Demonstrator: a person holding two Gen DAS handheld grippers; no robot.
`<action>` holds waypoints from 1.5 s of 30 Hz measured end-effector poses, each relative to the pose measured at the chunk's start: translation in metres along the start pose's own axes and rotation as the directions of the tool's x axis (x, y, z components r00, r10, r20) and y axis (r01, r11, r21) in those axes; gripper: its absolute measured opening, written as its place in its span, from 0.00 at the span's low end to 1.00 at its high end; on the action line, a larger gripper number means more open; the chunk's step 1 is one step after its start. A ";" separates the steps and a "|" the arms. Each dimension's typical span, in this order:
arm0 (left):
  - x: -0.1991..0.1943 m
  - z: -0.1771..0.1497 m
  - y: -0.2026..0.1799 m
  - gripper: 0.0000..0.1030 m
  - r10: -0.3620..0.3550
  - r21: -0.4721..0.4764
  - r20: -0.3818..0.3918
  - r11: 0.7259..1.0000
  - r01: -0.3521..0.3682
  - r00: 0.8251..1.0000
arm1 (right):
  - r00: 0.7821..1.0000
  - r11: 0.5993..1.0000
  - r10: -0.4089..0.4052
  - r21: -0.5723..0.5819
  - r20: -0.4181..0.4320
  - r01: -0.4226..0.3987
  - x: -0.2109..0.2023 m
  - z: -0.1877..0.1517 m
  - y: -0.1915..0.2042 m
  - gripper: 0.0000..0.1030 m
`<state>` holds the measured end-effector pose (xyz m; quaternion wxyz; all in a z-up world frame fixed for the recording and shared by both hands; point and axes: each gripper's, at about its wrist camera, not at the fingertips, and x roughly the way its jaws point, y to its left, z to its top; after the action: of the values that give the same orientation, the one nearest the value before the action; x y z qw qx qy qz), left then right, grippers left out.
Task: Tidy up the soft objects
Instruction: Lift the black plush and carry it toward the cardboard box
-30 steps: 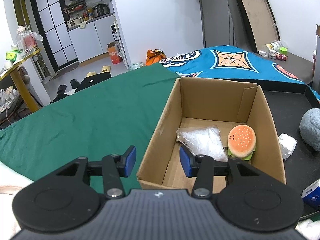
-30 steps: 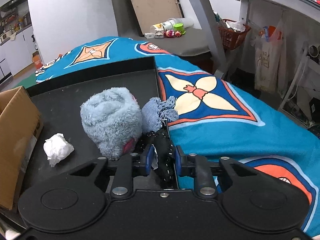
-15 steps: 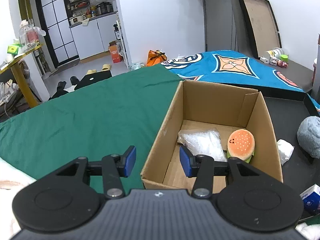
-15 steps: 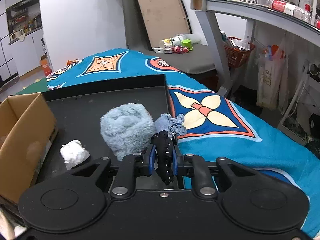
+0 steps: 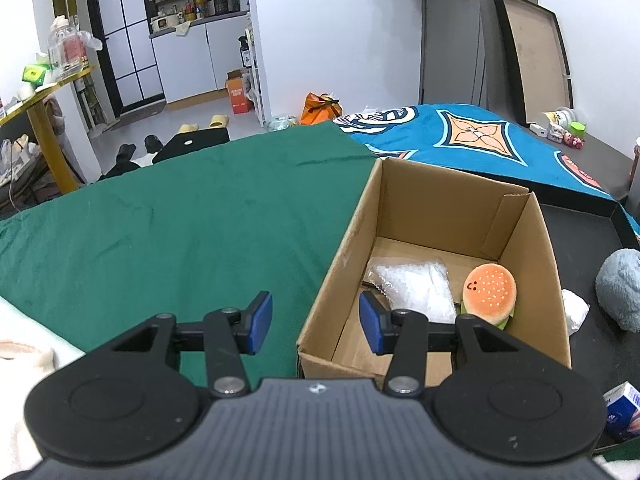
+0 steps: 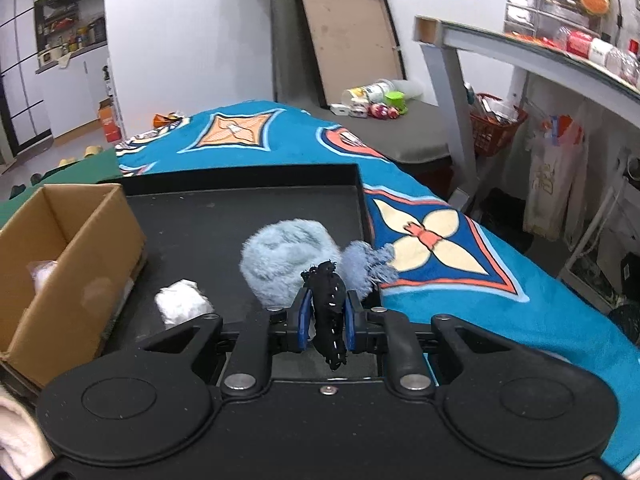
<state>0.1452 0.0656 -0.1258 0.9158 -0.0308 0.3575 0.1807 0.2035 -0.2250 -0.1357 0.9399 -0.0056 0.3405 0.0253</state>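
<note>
My right gripper [image 6: 326,322] is shut on a black fabric piece with white stitching [image 6: 329,312], held above the black tray [image 6: 240,220]. Behind it on the tray lie a fluffy light-blue plush [image 6: 286,262] and a frayed blue cloth [image 6: 366,262]; a crumpled white wad [image 6: 182,304] lies to the left. The cardboard box [image 5: 440,264] holds a burger plush [image 5: 490,294] and a clear bubble bag [image 5: 412,286]. My left gripper [image 5: 314,322] is open and empty, straddling the box's near left corner.
A green cloth [image 5: 180,232] covers the surface left of the box; a patterned blue blanket [image 6: 440,248] lies to the right of the tray. A small blue-and-white carton [image 5: 622,410] sits at the tray's near edge. A grey shelf frame [image 6: 452,92] stands at right.
My right gripper has lifted the black fabric up and back from the tray; the blue plush and wad now look farther away. My left gripper has risen slightly over the box corner.
</note>
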 end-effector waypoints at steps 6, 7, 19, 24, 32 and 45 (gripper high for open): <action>0.000 0.000 0.005 0.45 -0.021 -0.017 -0.008 1.000 0.020 1.000 | 0.998 0.998 0.045 -0.040 0.032 -0.044 -0.012 0.010 0.020 0.17; 0.000 0.000 0.005 0.45 -0.023 -0.020 -0.010 1.000 0.023 1.000 | 0.998 0.997 0.054 -0.050 0.036 -0.052 -0.014 0.012 0.025 0.17; 0.002 0.000 0.018 0.44 -0.098 -0.085 -0.020 0.992 0.096 0.995 | 0.989 0.982 0.127 -0.146 0.072 -0.116 -0.027 0.035 0.073 0.17; 0.004 -0.001 0.022 0.42 -0.111 -0.106 -0.018 0.988 0.108 0.994 | 0.987 0.976 0.142 -0.180 0.082 -0.125 -0.028 0.042 0.090 0.17; 0.009 -0.001 0.029 0.39 -0.131 -0.143 -0.023 0.982 0.126 0.991 | 0.981 0.961 0.164 -0.242 0.102 -0.135 -0.031 0.054 0.120 0.17; 0.010 -0.002 0.038 0.14 -0.178 -0.189 -0.015 0.967 0.172 0.984 | 0.965 0.925 0.231 -0.334 0.120 -0.180 -0.030 0.068 0.167 0.17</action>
<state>0.1372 0.1040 -0.1314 0.9153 -0.1508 0.3495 0.1312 0.2155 -0.0575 -0.0636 0.9424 -0.1200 0.2554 0.1794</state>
